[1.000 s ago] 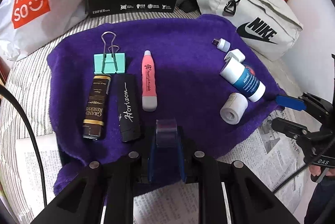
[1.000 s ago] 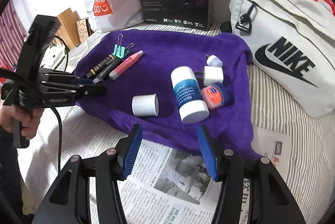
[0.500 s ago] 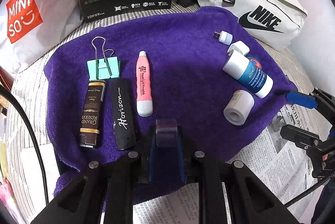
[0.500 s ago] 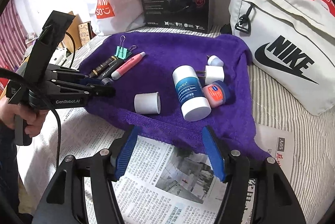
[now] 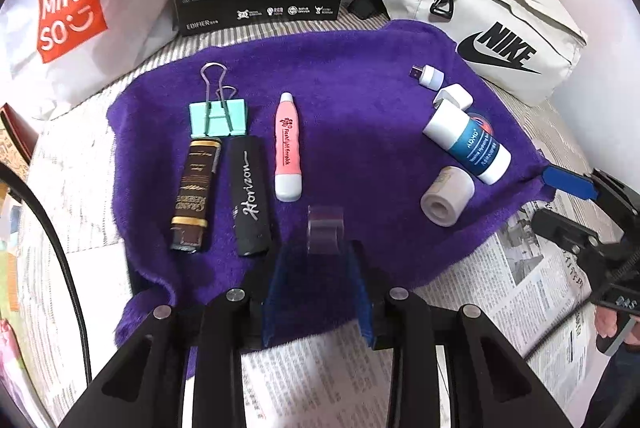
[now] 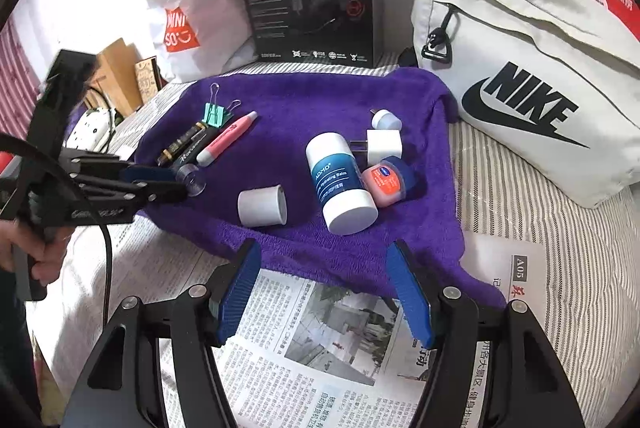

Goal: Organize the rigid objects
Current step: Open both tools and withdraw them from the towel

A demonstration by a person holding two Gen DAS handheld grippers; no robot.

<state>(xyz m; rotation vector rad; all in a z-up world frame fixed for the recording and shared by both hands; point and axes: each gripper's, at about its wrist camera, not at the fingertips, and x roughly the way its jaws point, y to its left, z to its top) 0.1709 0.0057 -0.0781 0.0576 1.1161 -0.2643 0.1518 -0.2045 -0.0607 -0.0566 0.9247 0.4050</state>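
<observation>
Since half a second ago, the left gripper (image 5: 325,260) has spread its blue pads apart, and the small clear plastic cap (image 5: 325,235) it was pinching now sits loose between the tips, on the purple fleece towel (image 5: 360,115). From the right wrist view the cap (image 6: 191,179) appears just off the end of the left gripper (image 6: 176,183), near the white end of the pink pen-shaped tube (image 6: 226,139).

On the towel's left side, a mint-green binder clip (image 5: 217,115), a brown-and-gold lighter (image 5: 196,187), a black "Horizon" lighter (image 5: 250,193) and the pink tube (image 5: 288,147) lie in a row. To the right lie a white-and-blue balm stick (image 6: 338,183), its loose white cap (image 6: 262,205), a small red-lidded jar (image 6: 386,179) and a white plug adapter (image 6: 383,145).

The right gripper (image 6: 325,292) hangs wide open over newspaper (image 6: 320,356), holding nothing.
</observation>
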